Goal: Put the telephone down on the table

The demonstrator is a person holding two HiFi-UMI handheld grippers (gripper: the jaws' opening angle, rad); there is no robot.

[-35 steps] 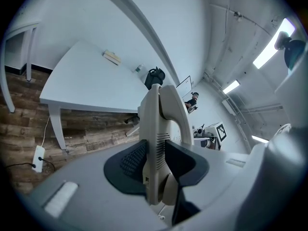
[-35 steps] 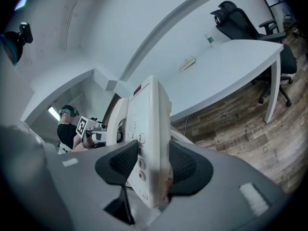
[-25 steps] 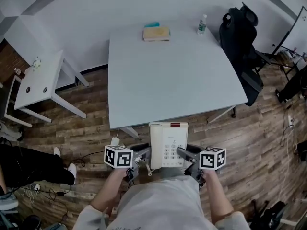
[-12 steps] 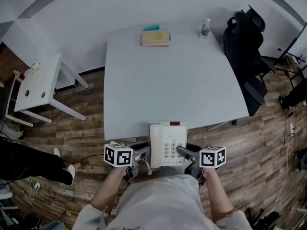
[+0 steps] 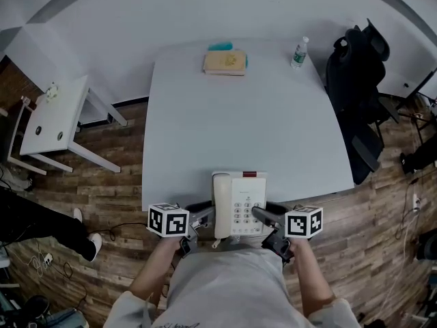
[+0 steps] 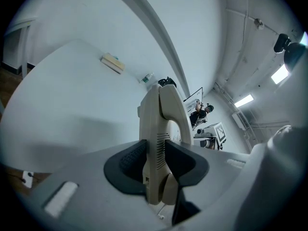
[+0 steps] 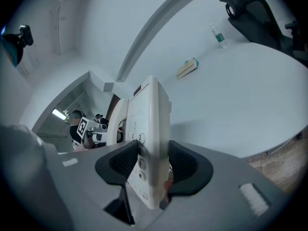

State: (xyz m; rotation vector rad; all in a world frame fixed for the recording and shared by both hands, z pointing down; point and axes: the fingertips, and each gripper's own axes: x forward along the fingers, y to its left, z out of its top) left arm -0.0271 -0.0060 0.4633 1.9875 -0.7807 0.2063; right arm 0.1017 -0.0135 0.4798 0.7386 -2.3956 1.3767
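Note:
A cream desk telephone with a keypad and its handset along the left side is held between both grippers, over the near edge of the light grey table. My left gripper is shut on its left side at the handset. My right gripper is shut on its right edge by the keypad. Whether the phone's base touches the table is hidden from me.
A tan book with a teal object behind it lies at the table's far edge, and a water bottle stands at the far right corner. A black office chair is at the right, a small white side table at the left.
The table has drawn nearer, so the telephone, earlier out over the wooden floor in front of the table, now overlaps the table's near edge. Both grippers keep their hold.

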